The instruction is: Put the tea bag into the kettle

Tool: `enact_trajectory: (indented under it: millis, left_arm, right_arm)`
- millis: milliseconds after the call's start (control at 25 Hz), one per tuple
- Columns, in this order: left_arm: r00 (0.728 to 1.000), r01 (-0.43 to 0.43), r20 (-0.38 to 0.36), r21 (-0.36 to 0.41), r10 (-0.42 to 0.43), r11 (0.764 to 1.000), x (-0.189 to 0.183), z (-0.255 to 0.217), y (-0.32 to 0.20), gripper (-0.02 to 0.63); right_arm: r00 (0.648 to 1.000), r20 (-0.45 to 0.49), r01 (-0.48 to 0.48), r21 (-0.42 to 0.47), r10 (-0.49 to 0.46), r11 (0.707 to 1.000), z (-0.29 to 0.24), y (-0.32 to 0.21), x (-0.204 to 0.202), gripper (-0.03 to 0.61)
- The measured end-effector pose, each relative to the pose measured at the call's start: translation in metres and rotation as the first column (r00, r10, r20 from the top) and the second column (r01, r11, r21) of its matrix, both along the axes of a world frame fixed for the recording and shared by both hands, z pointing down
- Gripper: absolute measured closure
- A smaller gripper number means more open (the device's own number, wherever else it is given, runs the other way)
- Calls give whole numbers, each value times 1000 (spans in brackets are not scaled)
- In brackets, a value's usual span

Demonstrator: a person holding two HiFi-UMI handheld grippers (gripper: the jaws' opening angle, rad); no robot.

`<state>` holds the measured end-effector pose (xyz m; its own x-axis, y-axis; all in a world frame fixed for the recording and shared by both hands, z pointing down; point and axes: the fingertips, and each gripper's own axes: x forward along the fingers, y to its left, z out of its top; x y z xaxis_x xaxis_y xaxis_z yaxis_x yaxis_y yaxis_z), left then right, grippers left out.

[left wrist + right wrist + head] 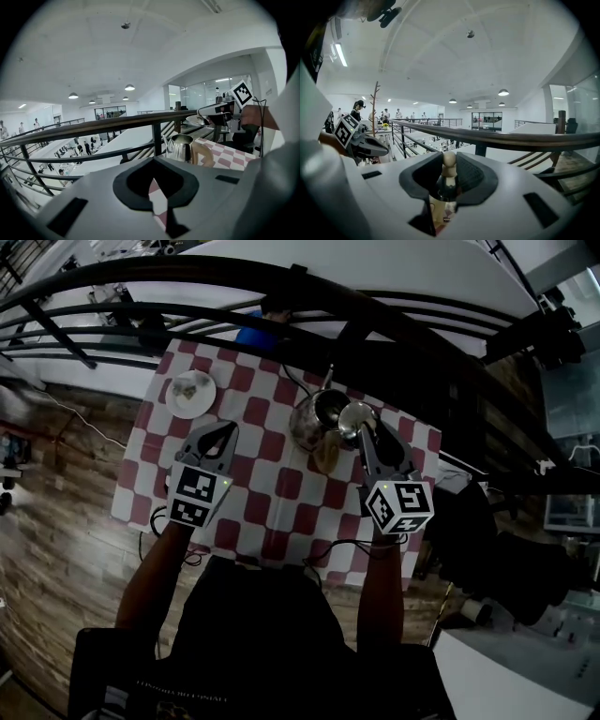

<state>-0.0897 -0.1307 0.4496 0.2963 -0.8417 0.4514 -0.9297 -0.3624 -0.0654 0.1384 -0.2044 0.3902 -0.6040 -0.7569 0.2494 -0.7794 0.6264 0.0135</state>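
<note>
A steel kettle (312, 423) with a tan handle (204, 153) stands open on the checkered table (253, 502). My right gripper (365, 430) is shut on the pale round knob (449, 160) of the kettle's lid (356, 416) and holds the lid just right of the kettle's mouth. The lid (198, 120) also shows in the left gripper view, above and behind the kettle (180, 147). My left gripper (226, 431) hovers left of the kettle, jaws shut with nothing between them (152, 200). A small white plate (192, 394) at the far left holds something pale; I cannot tell whether it is the tea bag.
A dark metal railing (281, 310) runs along the table's far side, with a drop to a lower floor beyond. Cables (328, 549) trail over the table's near edge. Wooden floor (56, 521) lies to the left, dark equipment (506, 559) to the right.
</note>
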Motion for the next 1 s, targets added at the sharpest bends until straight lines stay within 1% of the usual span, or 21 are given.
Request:
enact_trajectory:
  millis: [320,600,1000]
  left_arm:
    - [998,62,-5,0,-62,998,-27,1,11,611]
    - [995,96,-6,-13,-96,995,-43,8,14,611]
    - [995,101,-6,-30,-101,994,-48,18,6,611]
  right_arm:
    - [999,-16,39,-13,-39,999,7,-14,-24,476]
    - [998,-32,47,-44,-49,998,22,-26,-35,476]
    - [997,-58,37,-86,-42,996,45,-41,-40,476]
